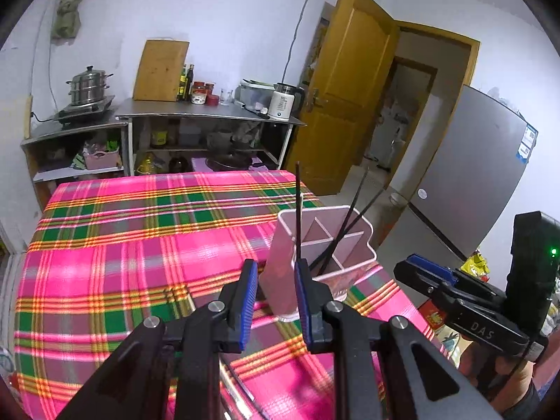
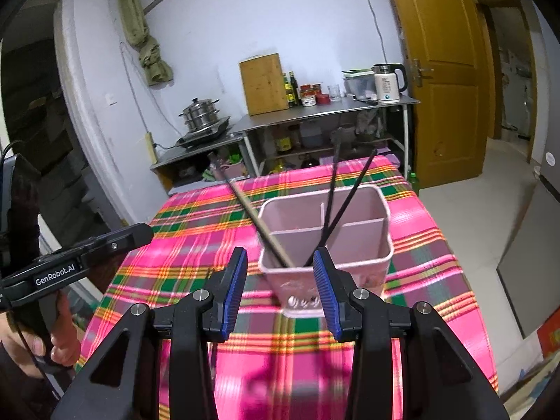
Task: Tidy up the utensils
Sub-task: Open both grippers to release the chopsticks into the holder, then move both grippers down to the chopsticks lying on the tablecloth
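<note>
Three chopsticks (image 2: 329, 210) in pink holder (image 2: 325, 245)

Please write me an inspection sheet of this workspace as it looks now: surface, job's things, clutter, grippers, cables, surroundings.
Surface: table with pink checked cloth.
Job's things: pink holder with compartments stands upright; three dark chopsticks lean inside it.
Clutter: nothing seen on the cloth besides the holder.
Grippers: left gripper and right gripper both open, nothing between their fingers.
Cables: one runs down the wall.
Surroundings: metal shelf with cutting board, bottles, kettle; steamer pot; yellow door.
</note>
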Action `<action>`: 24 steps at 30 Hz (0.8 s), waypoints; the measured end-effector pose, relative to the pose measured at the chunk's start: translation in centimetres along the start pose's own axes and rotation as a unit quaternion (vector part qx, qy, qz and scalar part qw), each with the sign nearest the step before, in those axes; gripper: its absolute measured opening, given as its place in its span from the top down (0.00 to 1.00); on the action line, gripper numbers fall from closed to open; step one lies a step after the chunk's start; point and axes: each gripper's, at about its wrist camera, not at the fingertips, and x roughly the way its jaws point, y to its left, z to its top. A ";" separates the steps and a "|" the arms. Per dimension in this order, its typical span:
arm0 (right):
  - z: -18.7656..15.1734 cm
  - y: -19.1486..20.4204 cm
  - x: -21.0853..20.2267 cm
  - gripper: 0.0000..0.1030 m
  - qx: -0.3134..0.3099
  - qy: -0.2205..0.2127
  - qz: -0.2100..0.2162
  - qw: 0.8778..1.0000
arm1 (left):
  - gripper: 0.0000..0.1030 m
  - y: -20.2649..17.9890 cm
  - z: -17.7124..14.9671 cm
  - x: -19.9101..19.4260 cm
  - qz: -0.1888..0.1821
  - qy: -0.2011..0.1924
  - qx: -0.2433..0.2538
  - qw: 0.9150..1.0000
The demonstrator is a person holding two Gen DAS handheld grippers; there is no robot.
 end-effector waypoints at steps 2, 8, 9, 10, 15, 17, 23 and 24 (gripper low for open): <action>-0.7 0.6 -0.5 0.61 -0.007 -0.001 -0.001 1.000 | 0.79 0.1 -1.0 -0.9 0.004 0.000 0.000 1.000; -2.9 2.2 -1.8 0.61 -0.017 0.005 0.014 1.000 | 0.79 0.8 -4.2 -2.8 0.010 0.007 -0.008 1.000; -3.3 2.5 -1.9 0.61 -0.018 0.006 0.017 1.000 | 0.79 1.1 -4.7 -3.0 0.013 0.009 -0.009 1.000; -3.6 2.7 -2.1 0.61 -0.018 0.008 0.020 1.000 | 0.79 1.3 -5.3 -3.4 0.016 0.011 -0.012 1.000; -5.3 4.0 -2.6 0.61 -0.027 0.017 0.030 0.999 | 0.79 2.1 -7.8 -4.3 0.030 0.021 -0.018 0.999; -5.9 4.3 -2.6 0.61 -0.031 0.020 0.031 0.999 | 0.79 2.2 -8.5 -4.7 0.033 0.025 -0.019 0.999; -7.1 5.4 -2.1 0.61 -0.037 0.034 0.036 0.998 | 0.79 3.0 -10.5 -5.6 0.037 0.033 -0.031 0.998; -7.2 5.5 -1.9 0.61 -0.038 0.037 0.037 0.998 | 0.79 3.2 -10.7 -5.6 0.038 0.035 -0.033 0.998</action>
